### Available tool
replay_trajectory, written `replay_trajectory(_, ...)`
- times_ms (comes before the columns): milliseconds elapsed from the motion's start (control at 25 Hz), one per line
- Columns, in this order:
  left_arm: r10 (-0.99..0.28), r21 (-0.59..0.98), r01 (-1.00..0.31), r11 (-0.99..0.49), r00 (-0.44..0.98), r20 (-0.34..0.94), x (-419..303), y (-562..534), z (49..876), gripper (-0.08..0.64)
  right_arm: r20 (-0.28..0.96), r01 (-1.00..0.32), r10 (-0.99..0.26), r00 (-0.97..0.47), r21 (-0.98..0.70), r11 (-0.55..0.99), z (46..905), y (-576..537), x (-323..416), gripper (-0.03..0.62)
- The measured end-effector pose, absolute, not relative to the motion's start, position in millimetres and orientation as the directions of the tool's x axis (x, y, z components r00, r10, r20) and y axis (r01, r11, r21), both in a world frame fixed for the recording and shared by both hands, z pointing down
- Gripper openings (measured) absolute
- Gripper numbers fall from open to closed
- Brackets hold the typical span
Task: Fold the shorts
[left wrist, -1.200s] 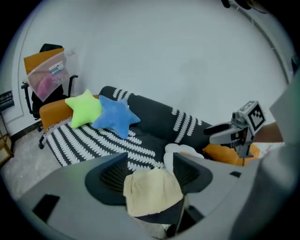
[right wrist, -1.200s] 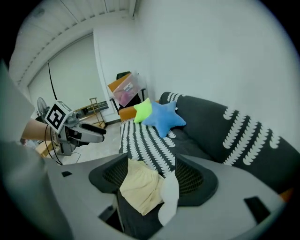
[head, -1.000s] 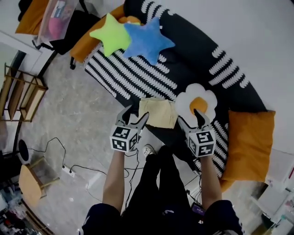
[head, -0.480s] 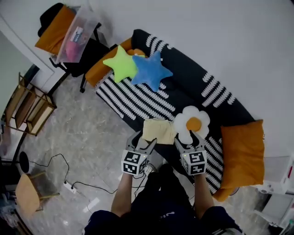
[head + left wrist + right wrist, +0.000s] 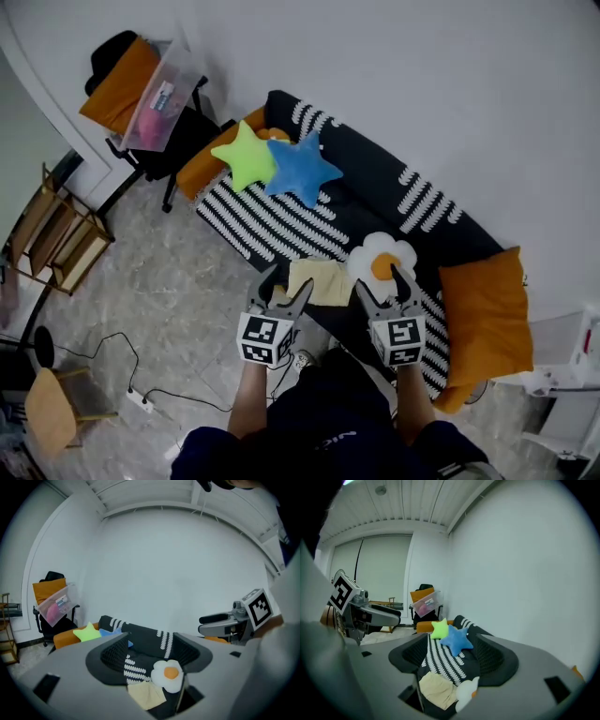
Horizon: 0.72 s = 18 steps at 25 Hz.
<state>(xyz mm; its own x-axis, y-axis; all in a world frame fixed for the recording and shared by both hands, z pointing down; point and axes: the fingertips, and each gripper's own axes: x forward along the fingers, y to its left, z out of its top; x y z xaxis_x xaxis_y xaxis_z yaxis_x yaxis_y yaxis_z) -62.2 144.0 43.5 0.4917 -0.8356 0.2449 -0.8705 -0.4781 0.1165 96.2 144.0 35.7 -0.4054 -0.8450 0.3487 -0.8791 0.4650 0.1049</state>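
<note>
The pale yellow shorts [image 5: 321, 279] lie as a small folded square on the front of the black striped sofa [image 5: 375, 192], next to a fried-egg cushion [image 5: 382, 265]. My left gripper [image 5: 286, 281] hovers over the shorts' left edge, held up off the sofa. It is open with nothing between its fingers. My right gripper [image 5: 382, 281] hangs over the egg cushion, also open and holding nothing. The left gripper view shows the shorts [image 5: 146, 695] far below the jaws. The right gripper view shows the shorts [image 5: 437, 689] the same way.
Green [image 5: 246, 155] and blue [image 5: 300, 169] star cushions lie on the sofa's left end, an orange cushion [image 5: 485, 314] on its right end. A chair with a plastic box [image 5: 155, 94], a wooden shelf [image 5: 56, 234], a stool [image 5: 52, 412] and a floor cable with a power strip [image 5: 141, 401] stand left.
Both grippers have lifted up and away from the sofa, still open. The head view has shifted to take in more wall. The shorts have stayed where they lay.
</note>
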Motion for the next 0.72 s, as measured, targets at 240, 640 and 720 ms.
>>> replay_trajectory(240,-0.880,0.035,-0.887,-0.461,0.462,0.108,-78,157,-23,0.284,0.201,-0.891,-0.902,-0.383,0.176,0.418,-29,162,97,0.325)
replay_trajectory(640,-0.864,-0.081,-0.862,-0.500,0.503,-0.015,-66,190,-78,0.281,0.019,-0.900,-0.934,-0.358,0.257,0.351,-91,195,101,0.327)
replay_trajectory(720,-0.854,-0.034,-0.854,-0.518,0.519,-0.036,-64,193,-78,0.263,0.015,-0.901,-0.933,-0.360,0.255,0.352,-92,199,98,0.316)
